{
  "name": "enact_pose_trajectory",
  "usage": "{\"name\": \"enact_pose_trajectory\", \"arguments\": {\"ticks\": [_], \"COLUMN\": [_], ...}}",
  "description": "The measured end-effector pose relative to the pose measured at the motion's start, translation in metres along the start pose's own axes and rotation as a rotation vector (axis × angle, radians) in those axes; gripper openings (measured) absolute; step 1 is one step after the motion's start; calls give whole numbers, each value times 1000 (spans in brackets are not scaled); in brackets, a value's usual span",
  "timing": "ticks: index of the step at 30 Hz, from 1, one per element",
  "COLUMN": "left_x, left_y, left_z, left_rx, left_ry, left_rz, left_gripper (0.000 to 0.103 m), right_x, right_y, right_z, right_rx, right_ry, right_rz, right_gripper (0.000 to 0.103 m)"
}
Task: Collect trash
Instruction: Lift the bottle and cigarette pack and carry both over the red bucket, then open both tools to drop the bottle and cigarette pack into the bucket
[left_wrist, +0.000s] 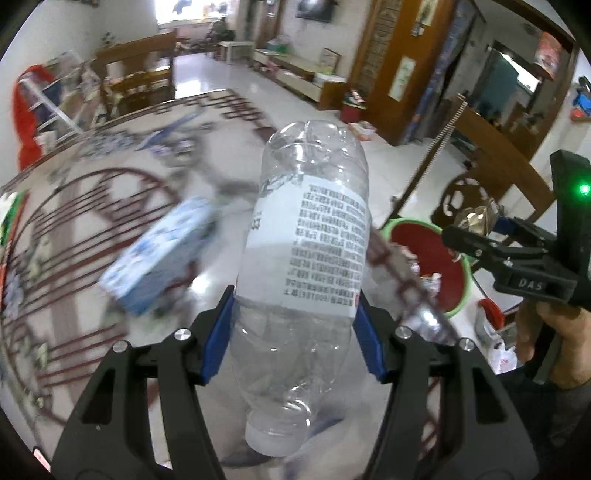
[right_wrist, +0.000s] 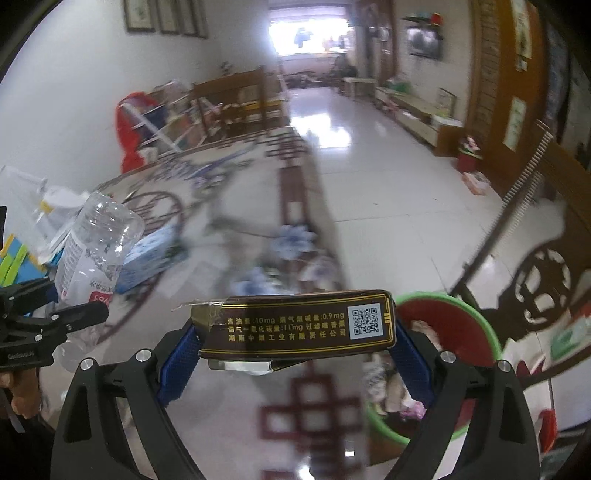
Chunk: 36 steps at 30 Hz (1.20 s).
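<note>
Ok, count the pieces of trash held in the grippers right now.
2. A clear plastic bottle, cap end toward the camera, is clamped in the left gripper; a brown cigarette pack is clamped in the right gripper. More trash lies in the green-rimmed bin, partly hidden.

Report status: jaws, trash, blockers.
Left gripper shut on bottle. Right gripper shut on cigarette pack. Bin ahead, nothing blocking.
</note>
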<state>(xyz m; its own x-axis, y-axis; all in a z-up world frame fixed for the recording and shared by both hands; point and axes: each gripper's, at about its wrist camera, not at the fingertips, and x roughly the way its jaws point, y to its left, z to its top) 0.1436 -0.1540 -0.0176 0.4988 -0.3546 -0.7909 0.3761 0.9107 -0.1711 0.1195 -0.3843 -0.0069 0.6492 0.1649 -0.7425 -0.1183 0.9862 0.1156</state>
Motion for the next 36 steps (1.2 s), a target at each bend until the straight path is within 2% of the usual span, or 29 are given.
{"name": "enact_pose_trajectory", "arguments": {"ticks": [12, 16, 19, 25, 27, 32, 33, 35, 36], "left_x": [63, 88, 110, 149, 158, 179, 180, 181, 179], "left_y": [-112, -143, -163, -191, -192, -197, -197, -197, -196], "left_z": [38, 48, 52, 49, 49, 48, 47, 48, 48], "left_rx": [108, 107, 112, 120, 97, 73, 70, 63, 60], "left_ry": [53, 77, 104, 162, 180, 213, 218, 220, 213], "left_rz": [-156, -216, -234, -242, -258, -278, -283, -288, -283], "left_gripper": [58, 58, 58, 58, 58, 58, 59, 76, 79], "right_x": [-26, -27, -21, -6, -4, -3, -3, -1, -1], "right_y": [-115, -152, -176, -198, -204, -214, -214, -212, -210], "right_z": [-10, -13, -19, -32, -34, -34, -33, -32, -31], "right_rx": [178, 238, 293, 335, 335, 370, 367, 357, 350], "right_ry": [10, 29, 46, 92, 99, 106, 104, 106, 107], "right_rz": [-88, -105, -100, -123, -154, -137, -135, -134, -135], "right_gripper": [88, 88, 88, 88, 88, 88, 88, 88, 88]}}
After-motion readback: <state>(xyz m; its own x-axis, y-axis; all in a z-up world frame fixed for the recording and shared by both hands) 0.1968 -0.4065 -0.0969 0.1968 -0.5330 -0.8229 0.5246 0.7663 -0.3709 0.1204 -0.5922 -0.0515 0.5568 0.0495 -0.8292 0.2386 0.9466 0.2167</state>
